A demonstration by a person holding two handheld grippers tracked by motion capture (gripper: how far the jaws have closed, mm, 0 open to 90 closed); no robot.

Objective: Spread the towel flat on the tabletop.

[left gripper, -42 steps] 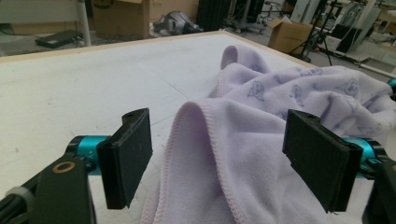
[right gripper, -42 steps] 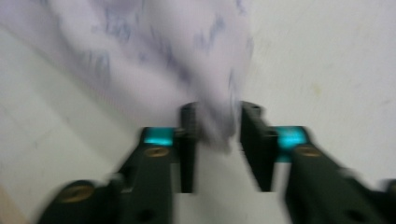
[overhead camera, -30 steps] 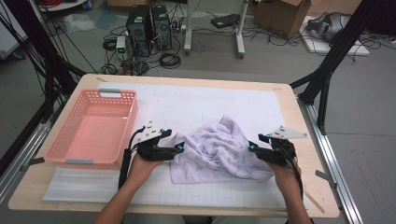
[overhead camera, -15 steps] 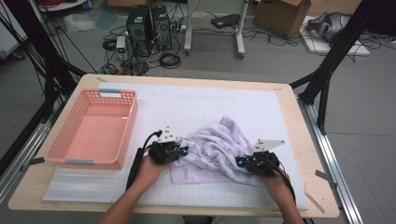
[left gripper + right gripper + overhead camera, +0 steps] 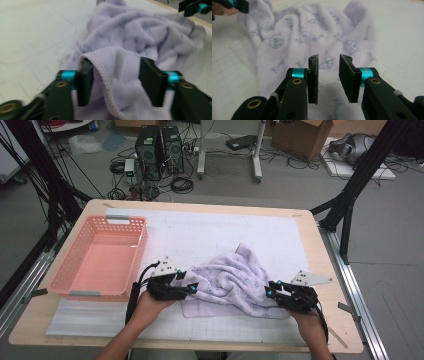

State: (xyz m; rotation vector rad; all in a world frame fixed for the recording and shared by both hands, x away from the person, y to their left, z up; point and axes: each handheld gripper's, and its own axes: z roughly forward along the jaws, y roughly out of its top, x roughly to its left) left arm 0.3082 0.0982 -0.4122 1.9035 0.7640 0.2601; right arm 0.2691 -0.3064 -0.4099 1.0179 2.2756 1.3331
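A crumpled lilac towel (image 5: 235,280) with a blue print lies on the white mat at the front middle of the table. My left gripper (image 5: 187,281) is at its left edge. In the left gripper view the gripper (image 5: 116,75) is open, with a hemmed fold of the towel (image 5: 140,32) lying between its wide-spread jaws. My right gripper (image 5: 271,288) is at the towel's near right corner. In the right gripper view it (image 5: 328,58) is open with a narrow gap, low over the towel (image 5: 312,27), pinching nothing.
A pink plastic basket (image 5: 60,270) stands with nothing in it at the left of the table. The white mat (image 5: 215,230) covers most of the wooden tabletop (image 5: 320,250). Beyond the table, computers, cables and boxes lie on the floor.
Both grippers have moved in on the towel from either side. The right one has come nearer the front edge, and the towel's left fold now lies between the left jaws.
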